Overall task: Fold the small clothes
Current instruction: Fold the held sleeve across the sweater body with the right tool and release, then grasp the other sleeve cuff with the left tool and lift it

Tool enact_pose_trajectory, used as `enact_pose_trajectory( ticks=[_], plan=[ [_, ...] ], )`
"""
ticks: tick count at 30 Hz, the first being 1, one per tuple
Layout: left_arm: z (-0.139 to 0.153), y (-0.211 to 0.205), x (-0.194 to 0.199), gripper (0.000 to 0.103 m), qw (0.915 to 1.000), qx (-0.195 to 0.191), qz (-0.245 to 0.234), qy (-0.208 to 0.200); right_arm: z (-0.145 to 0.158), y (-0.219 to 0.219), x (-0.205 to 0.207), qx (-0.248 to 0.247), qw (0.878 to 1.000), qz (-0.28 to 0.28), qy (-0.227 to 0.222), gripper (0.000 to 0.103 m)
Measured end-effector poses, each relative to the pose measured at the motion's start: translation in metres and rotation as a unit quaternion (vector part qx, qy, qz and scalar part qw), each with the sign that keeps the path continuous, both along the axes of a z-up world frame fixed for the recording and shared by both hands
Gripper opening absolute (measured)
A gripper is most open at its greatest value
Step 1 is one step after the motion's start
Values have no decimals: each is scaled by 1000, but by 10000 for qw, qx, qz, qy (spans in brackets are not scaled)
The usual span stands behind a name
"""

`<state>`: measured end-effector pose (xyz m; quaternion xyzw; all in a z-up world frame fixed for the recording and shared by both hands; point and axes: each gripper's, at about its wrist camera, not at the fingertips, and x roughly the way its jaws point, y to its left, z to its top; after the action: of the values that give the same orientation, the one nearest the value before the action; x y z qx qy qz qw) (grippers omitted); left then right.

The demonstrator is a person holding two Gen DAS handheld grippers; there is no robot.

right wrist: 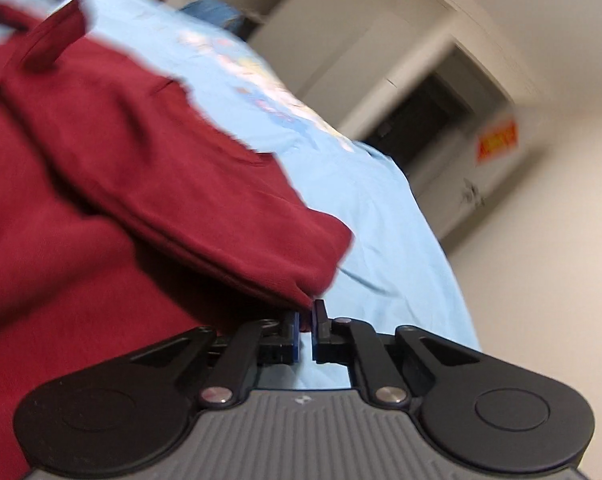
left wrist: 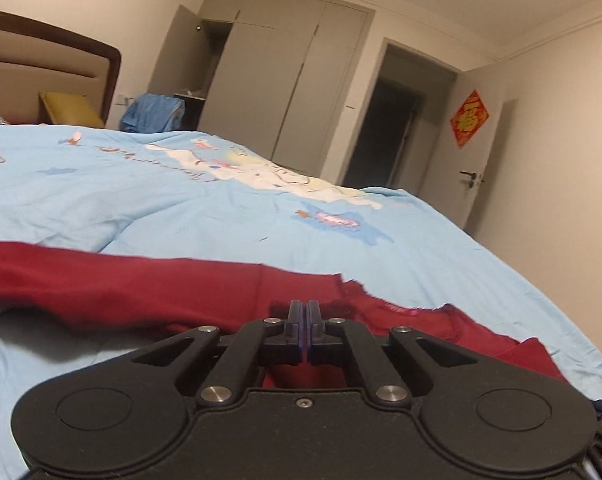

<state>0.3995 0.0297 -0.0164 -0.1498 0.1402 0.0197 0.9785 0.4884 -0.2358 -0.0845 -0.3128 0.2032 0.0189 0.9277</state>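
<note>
With our left gripper [left wrist: 305, 312] we pinch the dark red garment [left wrist: 141, 284] near its lace neckline, its sleeve running off leftward across the blue bedspread [left wrist: 221, 216]. Our right gripper [right wrist: 307, 316] pinches a folded cuff corner; only that blurred view shows the doubled sleeve.

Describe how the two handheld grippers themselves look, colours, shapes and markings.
The left gripper is all matte black: two rounded lobes with circular recesses, angled linkage bars with silver round pins, narrow black fingers with blue-edged pads. The right gripper shares the black lobes, bars and silver pins, but its central body is ribbed grey plastic bearing a small white mark. No cables are clearly identifiable.
</note>
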Motion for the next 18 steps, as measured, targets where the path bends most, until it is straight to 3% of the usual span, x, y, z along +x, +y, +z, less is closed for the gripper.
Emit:
enact_pose_trajectory(
  ticks=[2, 4, 6, 13, 16, 18],
  plan=[
    [-6, 3, -3, 0, 9999, -12, 25, 111, 13, -20, -3, 965, 9945, -367, 151, 5],
    [-13, 3, -2, 0, 9995, 4, 66, 311, 17, -40, -5, 1886, 9792, -628, 407, 5],
    [-21, 6, -3, 0, 9984, 51, 153, 549, 16, -50, -7, 2405, 9664, -712, 562, 5],
    [-36, 27, -10, 0, 9916, -176, 537, 1167, 5, -56, 1, 2827, 9523, -959, 635, 5],
    [-39, 35, -14, 0, 9906, -402, 427, 1238, 2, -52, 0, 2765, 9540, -966, 634, 6],
    [-37, 39, -20, 15, 9905, -554, 306, 1223, 4, -50, -4, 2725, 9553, -935, 663, 7]
  ],
)
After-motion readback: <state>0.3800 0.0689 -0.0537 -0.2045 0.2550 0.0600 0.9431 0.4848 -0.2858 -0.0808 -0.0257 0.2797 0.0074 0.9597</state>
